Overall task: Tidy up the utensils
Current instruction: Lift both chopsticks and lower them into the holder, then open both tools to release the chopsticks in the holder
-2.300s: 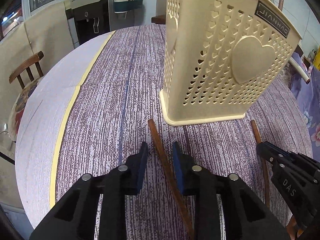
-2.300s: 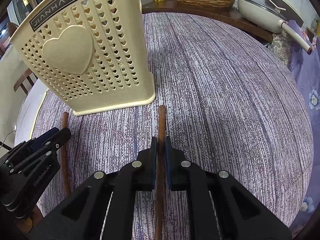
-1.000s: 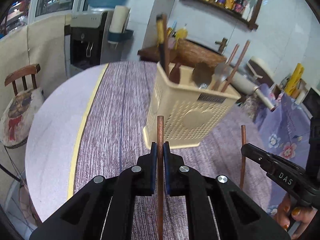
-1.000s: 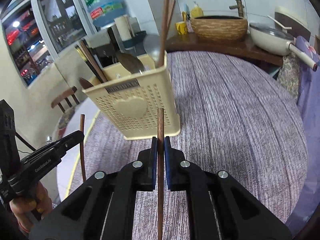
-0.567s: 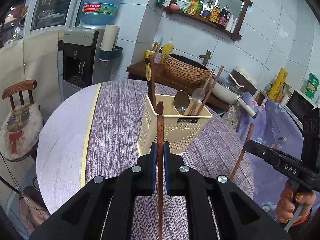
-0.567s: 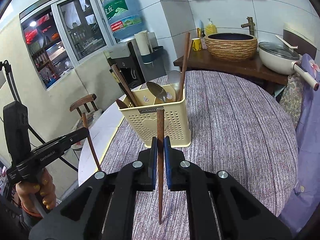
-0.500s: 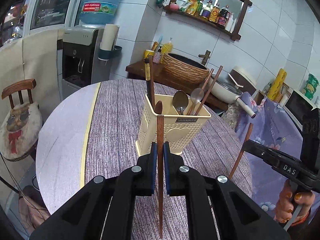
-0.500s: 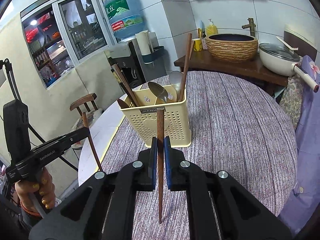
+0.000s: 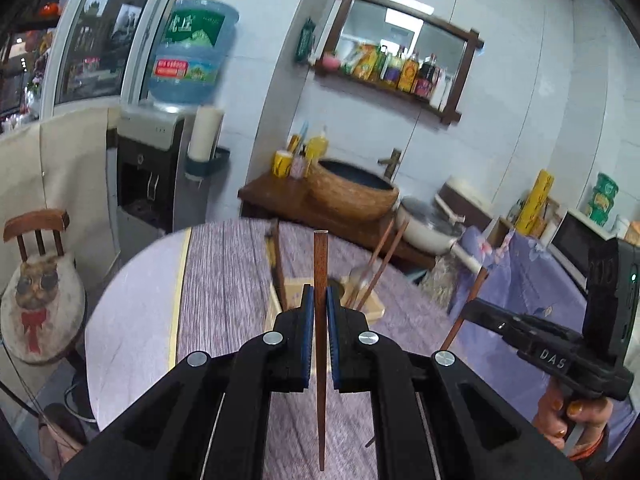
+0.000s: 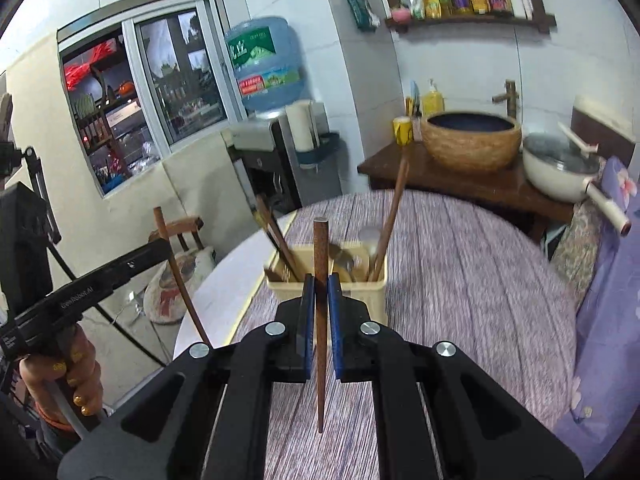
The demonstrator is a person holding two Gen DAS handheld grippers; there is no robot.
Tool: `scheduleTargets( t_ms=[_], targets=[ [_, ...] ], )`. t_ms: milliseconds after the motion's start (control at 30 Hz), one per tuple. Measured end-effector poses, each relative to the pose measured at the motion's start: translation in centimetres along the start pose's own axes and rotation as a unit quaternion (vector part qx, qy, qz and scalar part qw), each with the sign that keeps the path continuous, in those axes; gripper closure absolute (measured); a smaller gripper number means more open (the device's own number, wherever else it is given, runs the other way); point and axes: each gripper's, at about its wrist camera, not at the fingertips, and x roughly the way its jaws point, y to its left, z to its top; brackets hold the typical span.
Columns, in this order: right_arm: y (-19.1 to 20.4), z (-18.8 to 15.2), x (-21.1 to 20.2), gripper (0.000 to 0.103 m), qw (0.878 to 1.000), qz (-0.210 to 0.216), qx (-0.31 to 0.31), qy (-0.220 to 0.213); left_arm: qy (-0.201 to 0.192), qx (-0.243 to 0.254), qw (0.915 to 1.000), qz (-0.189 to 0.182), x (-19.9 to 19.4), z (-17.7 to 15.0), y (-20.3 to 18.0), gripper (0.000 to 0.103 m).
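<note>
Each clenched on an upright wooden chopstick, the left gripper (image 9: 319, 334) and right gripper (image 10: 320, 320) hover above the bench's (image 10: 460, 280) cream utensil holder (image 10: 370, 294), seemingly poised to drop both in.

White letters "DAS" are printed on the side of the right gripper (image 9: 472, 308), seen from the left wrist. The left gripper (image 10: 160, 246), seen from the right wrist, carries the white word "GenRobot.AI" along its body. The water bottle (image 10: 266, 64) bears a green label with large white Chinese characters and a red band of small print, both too blurred to read.
</note>
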Motion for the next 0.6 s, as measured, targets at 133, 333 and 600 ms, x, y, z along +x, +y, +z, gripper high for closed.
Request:
scheduleTargets(
  t_ms=[133, 333, 600],
  targets=[
    [0.7, 3.7, -1.0, 0.095, 0.999, -0.017, 0.000, -0.043, -0.054, 0.002, 0.9985, 0.010, -0.9, 4.2, -1.3, 0.095],
    [1.6, 9.2, -1.8, 0.095, 0.992, -0.051, 0.001, -0.119, -0.118, -0.006, 0.9922, 0.041, 0.2, 8.9, -2.1, 0.095],
    [1.0, 9.5, 3.6, 0.095, 0.989, -0.082, -0.002, -0.127, -0.112, -0.007, 0.9912, 0.070, 6.1, 8.0, -1.4, 0.095]
  ],
)
